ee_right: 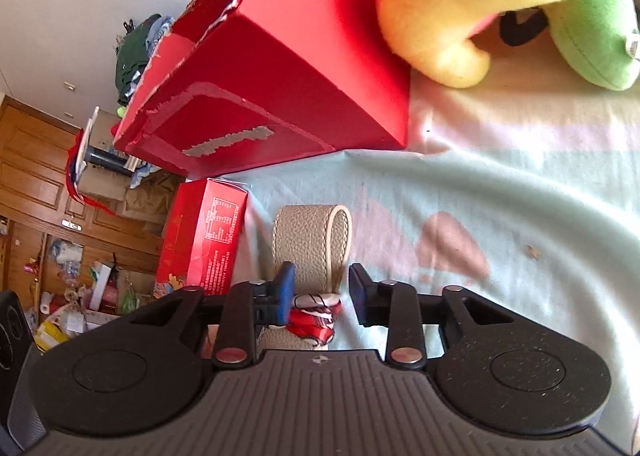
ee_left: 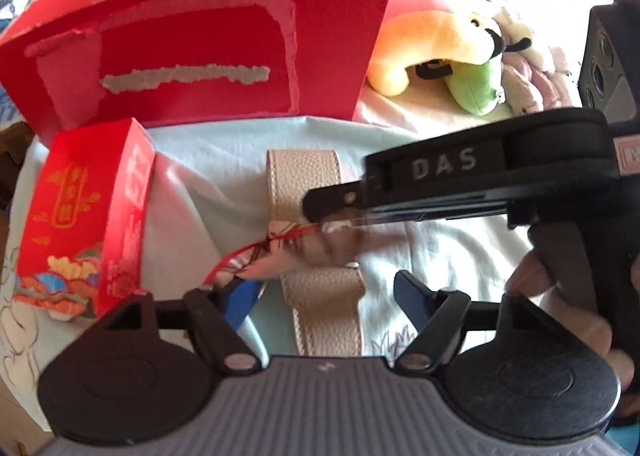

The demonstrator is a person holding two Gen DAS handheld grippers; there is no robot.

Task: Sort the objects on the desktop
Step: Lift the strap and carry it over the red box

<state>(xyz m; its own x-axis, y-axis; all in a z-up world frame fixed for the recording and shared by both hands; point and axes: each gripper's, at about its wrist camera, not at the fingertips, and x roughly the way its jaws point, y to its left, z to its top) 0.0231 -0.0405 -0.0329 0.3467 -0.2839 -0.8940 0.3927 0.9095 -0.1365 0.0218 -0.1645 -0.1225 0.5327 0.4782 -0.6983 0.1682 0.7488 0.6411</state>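
Beige pebbled-leather strap (ee_left: 316,240) with lighter stitched edges, curled into a loop, lies on the pale printed cloth (ee_left: 440,256) over the tabletop, centre of the left wrist view; in the right wrist view the loop (ee_right: 310,240) stands on edge, centre frame. A small red-and-white patterned pouch with red string (ee_left: 276,252) lies across the strap, blurred; in the right wrist view it (ee_right: 316,316) sits low centre, between the fingers. Left tongs (ee_left: 326,298) wide open, holding nothing; strap runs up between the two blue pads (ee_left: 412,296), pouch end just beside the left-of-frame pad. Right tongs (ee_right: 322,294) open, nothing clamped; pouch in the gap, near the left-of-frame blue pad (ee_right: 286,292), contact cannot be told. In the left wrist view the right tongs (ee_left: 320,212) come in from the right edge, tip over the pouch. Small red printed box (ee_left: 84,228) at left of frame, just beside the strap in the right wrist view (ee_right: 204,240). Big torn red box (ee_left: 200,52) behind, upper left. Yellow and green plush toys (ee_left: 448,52) upper right.
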